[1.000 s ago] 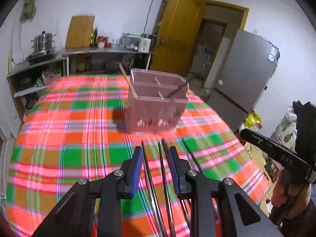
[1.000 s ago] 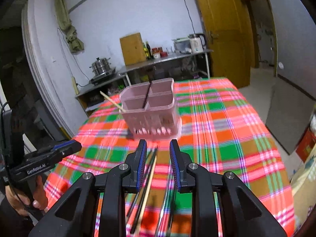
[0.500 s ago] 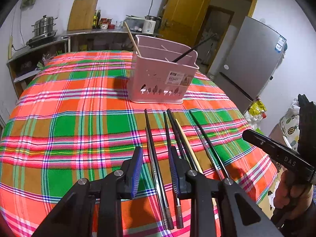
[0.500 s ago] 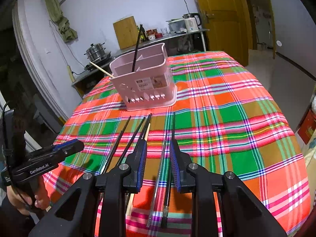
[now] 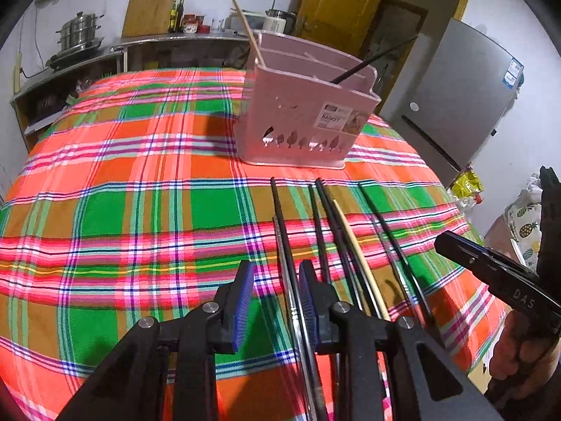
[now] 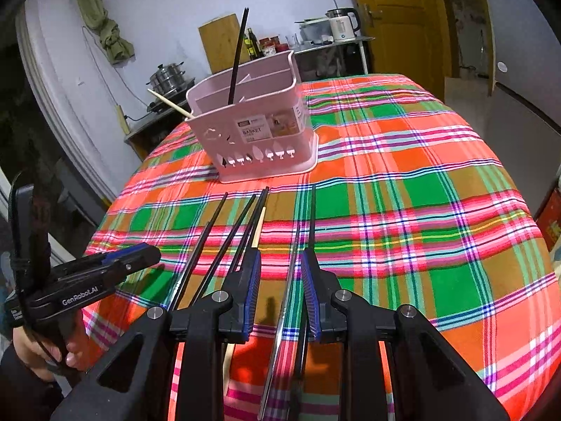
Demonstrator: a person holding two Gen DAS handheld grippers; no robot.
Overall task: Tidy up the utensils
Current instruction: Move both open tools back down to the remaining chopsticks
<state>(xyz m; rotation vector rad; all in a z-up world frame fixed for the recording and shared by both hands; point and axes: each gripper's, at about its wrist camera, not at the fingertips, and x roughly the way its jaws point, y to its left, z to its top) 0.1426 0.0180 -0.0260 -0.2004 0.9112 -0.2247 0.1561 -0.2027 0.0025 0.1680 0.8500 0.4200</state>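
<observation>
A pink utensil basket [image 5: 305, 115] [image 6: 252, 133] stands on the plaid tablecloth, holding one wooden chopstick [image 5: 247, 33] [image 6: 168, 103] and one black chopstick [image 5: 371, 61] [image 6: 238, 56]. Several black chopsticks [image 5: 326, 224] [image 6: 228, 242], a metal chopstick [image 5: 291, 280] [image 6: 291, 280] and a wooden chopstick [image 5: 357, 256] [image 6: 258, 226] lie in a row in front of it. My left gripper [image 5: 275, 294] is open, low over the leftmost black and metal chopsticks. My right gripper [image 6: 278, 287] is open, low over the metal and black chopsticks at the right of the row.
The plaid tablecloth [image 5: 122, 175] [image 6: 420, 193] covers a rounded table. A counter with pots [image 5: 80, 35], a kettle [image 6: 342, 22] and bottles runs along the back wall. A grey refrigerator [image 5: 455, 101] stands right of the table.
Both grippers have dropped lower and closer to the row of chopsticks on the cloth. Each now straddles chopsticks with open jaws. The basket has not moved.
</observation>
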